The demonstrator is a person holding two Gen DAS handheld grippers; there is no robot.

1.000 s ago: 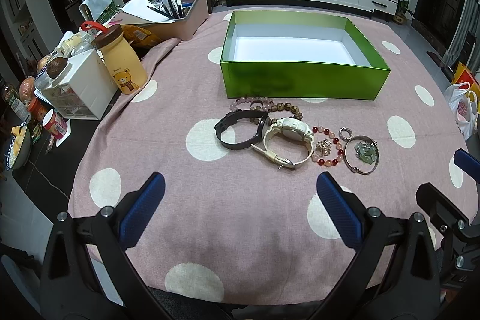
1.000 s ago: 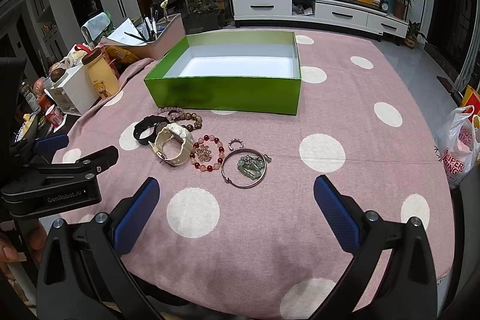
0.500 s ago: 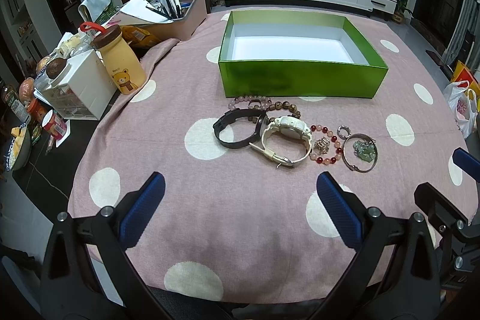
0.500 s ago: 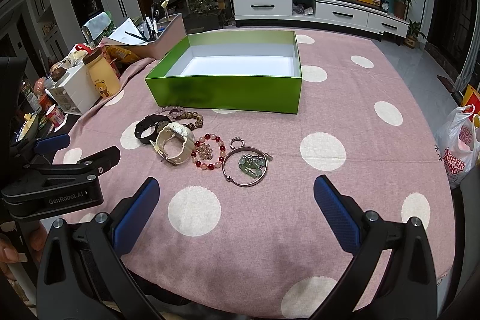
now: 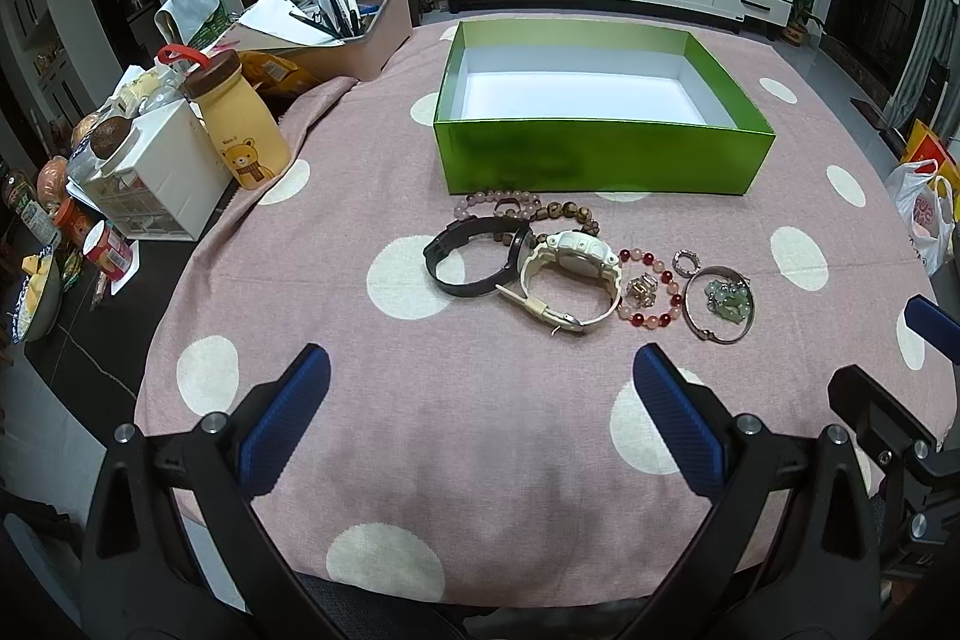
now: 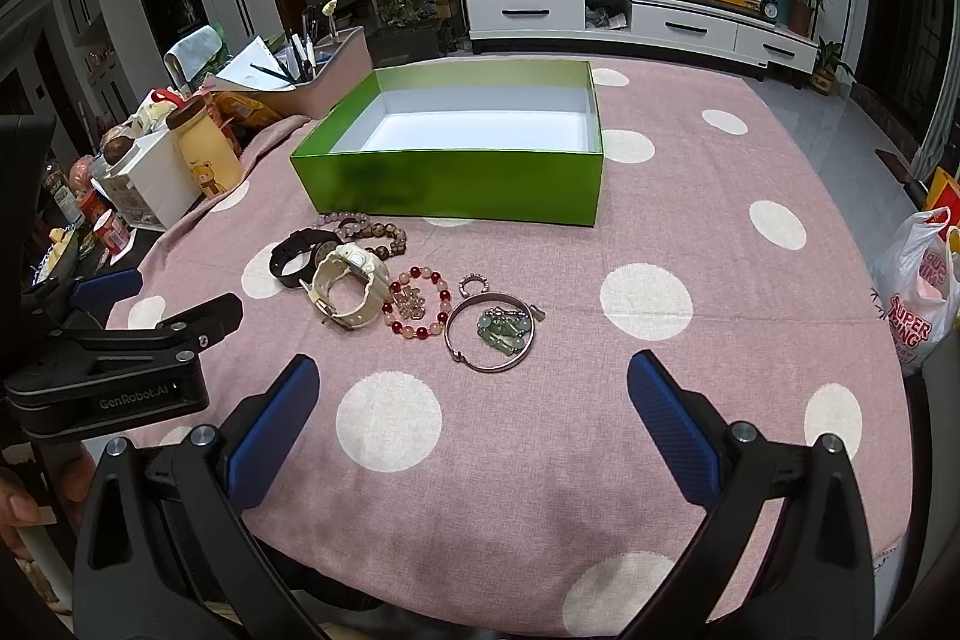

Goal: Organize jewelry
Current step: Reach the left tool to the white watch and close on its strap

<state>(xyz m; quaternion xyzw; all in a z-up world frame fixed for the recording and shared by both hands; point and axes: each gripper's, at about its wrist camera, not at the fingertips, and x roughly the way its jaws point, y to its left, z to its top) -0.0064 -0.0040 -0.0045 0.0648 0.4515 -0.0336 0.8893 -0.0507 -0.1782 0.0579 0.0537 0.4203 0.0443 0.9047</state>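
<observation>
**Jewelry lying in front of the green box, both grippers spread and holding nothing**

The green box (image 5: 600, 160) is sitting open on the pink dotted tablecloth (image 5: 480, 430), its white floor showing bare. All the jewelry is lying in a row just in front of the box's near wall. Closest to that wall, a pink bead bracelet (image 5: 480, 202) and a brown bead bracelet (image 5: 570, 211) are resting side by side. A little farther from the box, the black watch (image 5: 468, 262) is touching the white watch (image 5: 570, 280), whose strap is overlapping it. To the right of the white watch, the red-and-pink bead bracelet (image 5: 651, 289) is ringing a small gold charm, and beyond it the silver bangle (image 5: 720, 304) is encircling a green pendant (image 6: 501, 328). A small ring (image 6: 472, 284) is sitting between the bangle and the box.

The left gripper (image 5: 480, 412) is hovering over the cloth, short of the watches, its fingers spread wide. The right gripper (image 6: 474, 412) is hovering short of the bangle, its fingers likewise spread apart.

Left of the box, a yellow bear bottle (image 5: 240, 130) is standing beside a white drawer unit (image 5: 156, 172).
</observation>
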